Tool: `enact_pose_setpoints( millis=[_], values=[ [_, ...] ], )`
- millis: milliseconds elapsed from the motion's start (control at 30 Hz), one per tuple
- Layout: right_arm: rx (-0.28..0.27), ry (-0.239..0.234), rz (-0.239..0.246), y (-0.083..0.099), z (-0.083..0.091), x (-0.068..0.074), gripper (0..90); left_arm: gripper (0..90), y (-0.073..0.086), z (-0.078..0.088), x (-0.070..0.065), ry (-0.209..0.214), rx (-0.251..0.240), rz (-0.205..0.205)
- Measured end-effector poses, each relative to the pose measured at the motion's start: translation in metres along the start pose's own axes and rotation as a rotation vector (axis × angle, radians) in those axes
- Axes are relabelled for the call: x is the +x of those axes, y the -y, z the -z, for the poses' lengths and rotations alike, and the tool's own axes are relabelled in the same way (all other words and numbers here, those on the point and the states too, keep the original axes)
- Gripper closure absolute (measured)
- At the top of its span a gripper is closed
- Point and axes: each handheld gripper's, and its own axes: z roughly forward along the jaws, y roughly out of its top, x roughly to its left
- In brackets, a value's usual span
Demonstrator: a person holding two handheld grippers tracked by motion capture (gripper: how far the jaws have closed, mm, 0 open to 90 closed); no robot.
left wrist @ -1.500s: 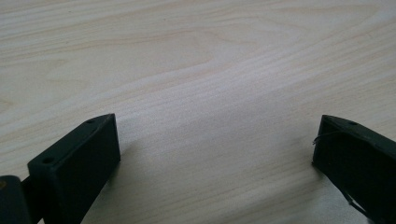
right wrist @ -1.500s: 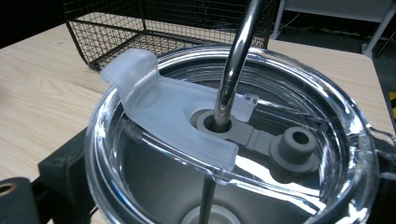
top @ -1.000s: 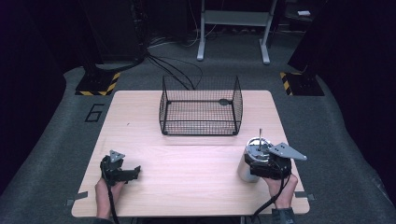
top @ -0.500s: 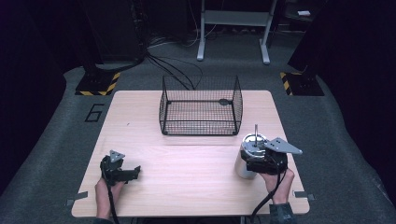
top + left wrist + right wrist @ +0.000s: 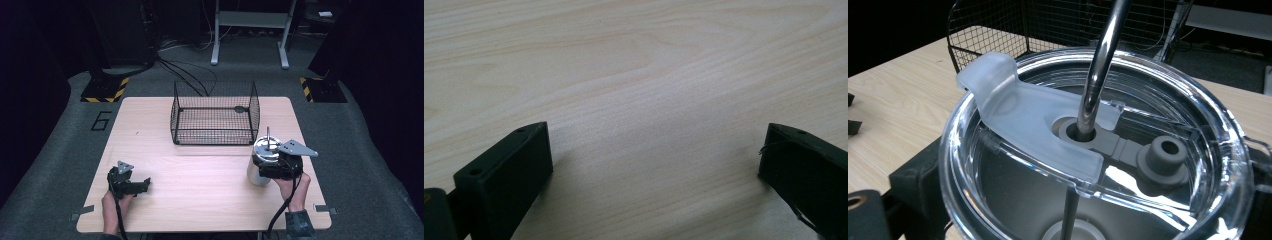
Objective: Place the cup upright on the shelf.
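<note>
Table (image 5: 200,200): light wood, on dark carpet. Wire basket (image 5: 215,114) stands at its far middle, black mesh, open top.

Tumbler (image 5: 261,162): steel, upright, near the right front of the table, just in front of the basket's right corner. Clear lid (image 5: 1088,150) on top; frosted flap lifted; metal straw (image 5: 1100,65) rises through the lid's hole.

Right gripper (image 5: 280,166): held by the right hand (image 5: 292,187), jaws clamped on the tumbler's sides just under the lid.

Left gripper (image 5: 131,183): at the left front of the table, well apart from the tumbler. Jaws spread wide over bare wood, nothing between them; left hand (image 5: 114,202) behind it.
</note>
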Motion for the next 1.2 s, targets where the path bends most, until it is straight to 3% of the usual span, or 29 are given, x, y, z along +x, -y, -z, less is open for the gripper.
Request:
enact_pose_setpoints(
  millis=[1200],
  values=[
    [-0.017, -0.073, 0.044, -0.038, -0.03, 0.008, 3.6, 0.5, 0.0, 0.0, 0.0, 0.001, 0.001, 0.001]
  ],
)
